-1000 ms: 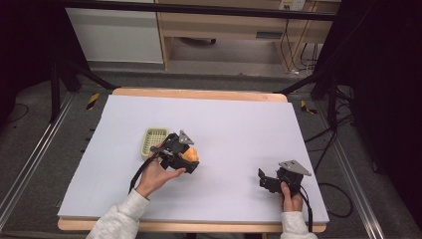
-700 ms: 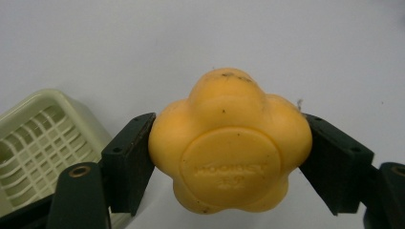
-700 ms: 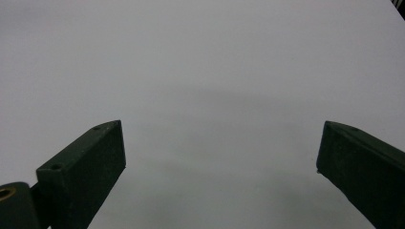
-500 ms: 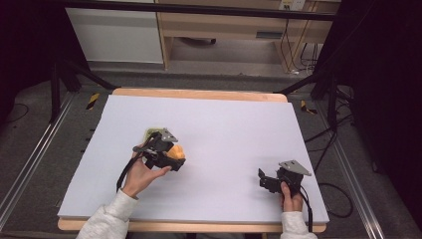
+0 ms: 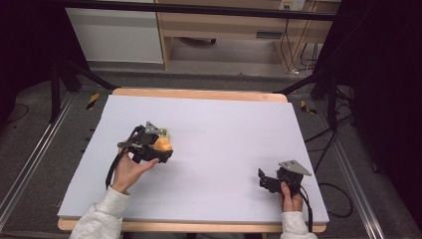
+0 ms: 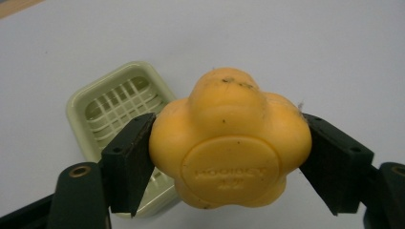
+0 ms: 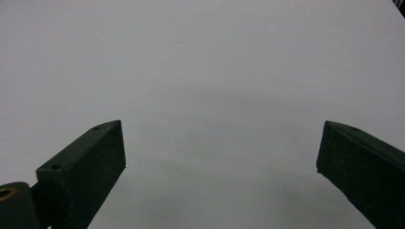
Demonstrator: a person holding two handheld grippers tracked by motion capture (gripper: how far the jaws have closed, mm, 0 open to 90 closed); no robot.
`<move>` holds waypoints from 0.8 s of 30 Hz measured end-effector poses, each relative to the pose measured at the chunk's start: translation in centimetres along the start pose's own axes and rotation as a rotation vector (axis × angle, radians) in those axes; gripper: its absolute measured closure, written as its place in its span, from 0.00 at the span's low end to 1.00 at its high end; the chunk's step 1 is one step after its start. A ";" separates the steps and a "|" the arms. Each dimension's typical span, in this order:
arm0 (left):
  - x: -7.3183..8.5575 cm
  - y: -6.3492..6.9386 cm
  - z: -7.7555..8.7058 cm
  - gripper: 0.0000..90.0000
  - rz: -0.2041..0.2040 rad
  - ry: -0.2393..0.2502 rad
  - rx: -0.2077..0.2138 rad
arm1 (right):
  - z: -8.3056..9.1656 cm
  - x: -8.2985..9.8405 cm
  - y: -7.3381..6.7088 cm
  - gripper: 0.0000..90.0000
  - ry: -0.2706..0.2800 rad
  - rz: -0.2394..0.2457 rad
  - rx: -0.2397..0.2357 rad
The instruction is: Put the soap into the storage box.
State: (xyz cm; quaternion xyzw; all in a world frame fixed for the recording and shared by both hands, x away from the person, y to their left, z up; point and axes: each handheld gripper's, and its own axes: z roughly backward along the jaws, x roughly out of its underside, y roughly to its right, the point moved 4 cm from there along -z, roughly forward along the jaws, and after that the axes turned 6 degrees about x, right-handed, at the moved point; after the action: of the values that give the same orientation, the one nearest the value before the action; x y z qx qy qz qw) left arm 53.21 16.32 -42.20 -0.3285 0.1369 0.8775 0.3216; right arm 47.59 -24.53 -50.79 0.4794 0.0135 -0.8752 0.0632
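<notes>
A yellow-orange lobed soap bar (image 6: 229, 143) with embossed lettering sits clamped between both black jaws of my left gripper (image 6: 224, 157). In the high view that gripper (image 5: 158, 149) hangs over the left half of the white table with the soap bar (image 5: 162, 145) in it. A pale green slotted soap dish (image 6: 117, 112) lies on the table just behind and below the held soap, and its edge (image 5: 164, 132) peeks out beside the gripper in the high view. My right gripper (image 5: 263, 180) rests near the table's front right, jaws wide apart over bare table (image 7: 215, 119).
The white table top (image 5: 224, 129) has a wooden rim (image 5: 199, 93) at the far edge. Beyond it stand a wooden cabinet and loose cables on a dark floor. Metal rails run along both sides of the table.
My left gripper has carried the soap leftward and slightly toward the front, moving over the green dish and covering most of it. The right gripper has stayed put.
</notes>
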 end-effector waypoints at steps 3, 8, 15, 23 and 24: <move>0.1 -0.7 0.2 0.28 0.014 0.000 -0.017 | 0.0 0.0 0.0 0.03 0.000 0.000 -0.001; 0.3 -1.7 0.2 0.28 0.038 -0.001 -0.038 | 0.0 0.0 0.0 0.03 -0.002 0.002 -0.001; 0.5 -3.2 -0.1 0.28 0.081 -0.001 -0.066 | 0.0 0.0 0.0 0.03 -0.002 0.004 0.000; 0.4 -4.0 -0.7 0.28 0.098 0.004 -0.091 | 0.0 0.0 0.0 0.03 -0.003 0.007 -0.002; 0.4 -4.0 -0.8 0.28 0.103 0.004 -0.092 | 0.0 0.0 0.0 0.03 -0.002 0.007 -0.003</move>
State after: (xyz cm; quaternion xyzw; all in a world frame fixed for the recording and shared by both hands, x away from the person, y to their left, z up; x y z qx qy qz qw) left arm 55.94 19.15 -43.18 -0.3370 0.1139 0.8976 0.2602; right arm 47.61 -24.49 -50.82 0.4784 0.0130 -0.8755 0.0670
